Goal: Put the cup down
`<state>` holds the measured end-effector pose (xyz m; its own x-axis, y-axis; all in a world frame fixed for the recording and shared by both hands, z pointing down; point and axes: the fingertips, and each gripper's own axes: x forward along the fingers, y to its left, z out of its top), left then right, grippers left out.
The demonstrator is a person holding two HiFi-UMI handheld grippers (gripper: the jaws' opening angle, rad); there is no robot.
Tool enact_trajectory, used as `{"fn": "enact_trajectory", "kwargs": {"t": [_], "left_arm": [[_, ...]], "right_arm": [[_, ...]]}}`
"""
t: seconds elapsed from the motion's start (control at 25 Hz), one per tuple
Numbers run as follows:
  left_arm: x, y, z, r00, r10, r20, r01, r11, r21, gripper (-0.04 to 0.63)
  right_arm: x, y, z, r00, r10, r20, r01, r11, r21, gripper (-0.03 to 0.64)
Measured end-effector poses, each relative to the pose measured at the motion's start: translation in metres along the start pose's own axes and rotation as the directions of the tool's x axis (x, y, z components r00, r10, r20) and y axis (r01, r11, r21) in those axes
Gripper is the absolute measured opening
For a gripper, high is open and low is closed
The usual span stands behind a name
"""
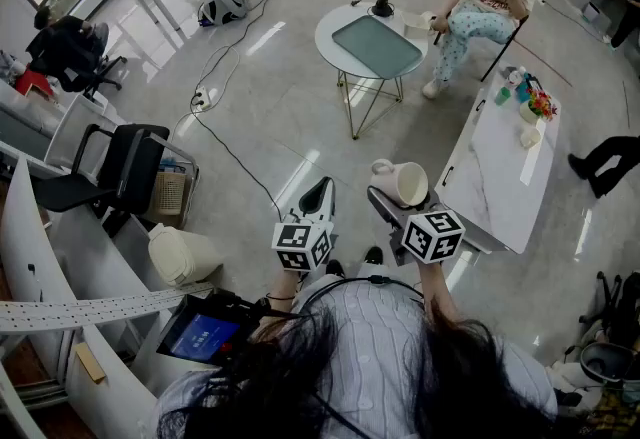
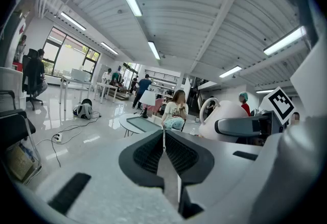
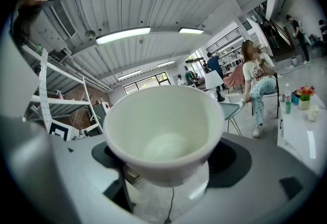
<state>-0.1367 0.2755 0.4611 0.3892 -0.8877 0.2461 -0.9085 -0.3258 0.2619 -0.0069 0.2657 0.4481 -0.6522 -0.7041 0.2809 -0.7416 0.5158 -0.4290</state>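
Cup (image 3: 163, 133) clamped in the right gripper (image 1: 398, 197), aloft near the table (image 1: 500, 192), apparently not yet set down; left gripper (image 2: 163, 139) jaws together, empty.

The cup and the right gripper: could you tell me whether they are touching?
Touching. In the right gripper view the cup sits wedged between the jaws of the right gripper, both pressing its sides.
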Motion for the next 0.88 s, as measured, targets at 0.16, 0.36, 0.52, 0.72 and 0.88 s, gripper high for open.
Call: {"fn": "enact_trajectory", "kwargs": {"t": [0.16, 0.36, 0.52, 0.72, 0.88], "left_arm": [[0.017, 0.000, 0.014, 0.999, -0.013, 0.030, 0.012, 1.000, 0.018, 0.020], [0.035, -0.014, 0.016, 0.999, -0.033, 0.032, 0.032, 0.999, 0.028, 0.020], [0.048, -0.023, 0.014, 0.999, -0.044, 0.021, 0.043, 0.998, 0.035, 0.020], [0.066, -0.032, 0.015, 0.998, -0.050, 0.023, 0.049, 0.998, 0.040, 0.020], [0.083, -0.039, 0.019, 0.998, -0.048, 0.030, 0.047, 0.998, 0.044, 0.020]], "right_arm": [[0.009, -0.007, 0.014, 1.000, 0.001, 0.020, -0.001, 0.999, -0.032, 0.428], [0.003, -0.023, 0.026, 0.999, -0.015, 0.046, 0.018, 0.999, -0.047, 0.428], [0.002, -0.035, 0.031, 0.999, -0.015, 0.051, 0.018, 0.998, -0.061, 0.428], [0.002, -0.050, 0.034, 0.999, -0.020, 0.042, 0.023, 0.997, -0.079, 0.428], [0.002, -0.065, 0.038, 0.999, -0.016, 0.040, 0.019, 0.996, -0.081, 0.428]]}}
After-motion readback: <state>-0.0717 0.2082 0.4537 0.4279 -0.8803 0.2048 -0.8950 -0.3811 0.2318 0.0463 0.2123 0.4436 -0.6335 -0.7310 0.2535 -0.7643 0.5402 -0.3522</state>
